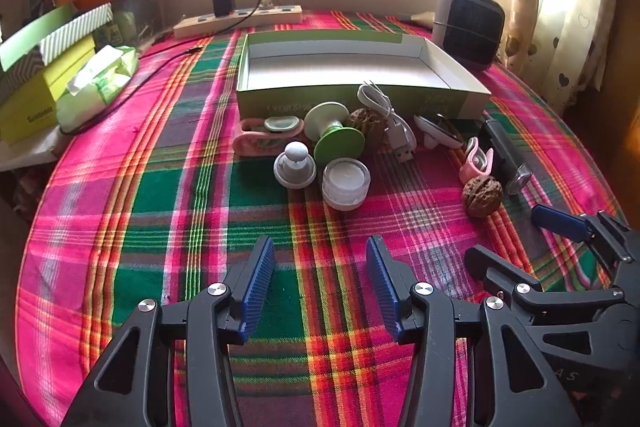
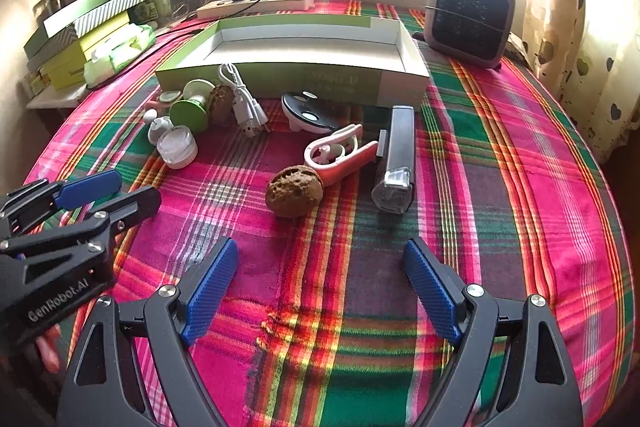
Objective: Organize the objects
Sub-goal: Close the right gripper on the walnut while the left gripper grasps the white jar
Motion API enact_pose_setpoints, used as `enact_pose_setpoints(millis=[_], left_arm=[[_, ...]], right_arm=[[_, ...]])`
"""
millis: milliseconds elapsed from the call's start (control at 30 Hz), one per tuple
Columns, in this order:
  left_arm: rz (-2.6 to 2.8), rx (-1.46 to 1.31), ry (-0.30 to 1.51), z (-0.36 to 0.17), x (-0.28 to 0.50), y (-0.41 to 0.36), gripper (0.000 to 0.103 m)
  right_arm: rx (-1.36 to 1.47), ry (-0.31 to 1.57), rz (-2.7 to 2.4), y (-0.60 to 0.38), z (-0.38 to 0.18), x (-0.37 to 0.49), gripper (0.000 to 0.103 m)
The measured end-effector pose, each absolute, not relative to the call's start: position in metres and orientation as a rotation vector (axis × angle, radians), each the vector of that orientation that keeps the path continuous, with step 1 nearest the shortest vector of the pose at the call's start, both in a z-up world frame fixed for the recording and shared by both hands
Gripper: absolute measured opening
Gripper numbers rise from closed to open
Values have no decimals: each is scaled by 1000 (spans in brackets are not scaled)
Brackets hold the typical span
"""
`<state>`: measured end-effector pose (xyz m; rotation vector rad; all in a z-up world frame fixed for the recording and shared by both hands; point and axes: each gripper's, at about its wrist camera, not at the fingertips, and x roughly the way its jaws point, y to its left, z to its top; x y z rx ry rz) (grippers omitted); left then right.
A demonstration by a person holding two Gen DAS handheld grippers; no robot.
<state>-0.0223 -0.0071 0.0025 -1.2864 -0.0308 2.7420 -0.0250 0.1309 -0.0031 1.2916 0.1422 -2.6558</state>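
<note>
An empty green-sided cardboard box (image 1: 360, 99) (image 2: 280, 79) stands on the plaid cloth. In front of it lie small items: a round white jar (image 1: 346, 183) (image 2: 177, 147), a green spool (image 1: 336, 135) (image 2: 190, 113), a white USB cable (image 1: 390, 119) (image 2: 244, 103), two walnuts (image 1: 482, 197) (image 2: 294, 191), pink clips (image 1: 476, 161) (image 2: 340, 157) and a dark metal bar (image 2: 396, 159). My left gripper (image 1: 320, 275) is open and empty, short of the jar. My right gripper (image 2: 320, 287) is open and empty, short of the near walnut.
A small grey heater (image 1: 470, 27) (image 2: 470, 13) stands at the back right. A power strip (image 1: 240, 19) (image 2: 256, 3) with a charger lies behind the box. Stacked boxes and a tissue pack (image 1: 100, 83) (image 2: 120, 51) sit at the left. The table edge curves away right.
</note>
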Motion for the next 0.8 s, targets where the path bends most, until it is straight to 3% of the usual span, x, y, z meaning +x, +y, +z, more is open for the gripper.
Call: enact_pose_setpoints(millis=[400,800], left_arm=[[2654,-1275,-55,4,-37,-8,46],[2654,-1277,-49,4,-56,-2,46]], right_arm=[[1302,163,-2626,127,-3,-41,85],[1285,155,-2630,127,-1,-50,67]])
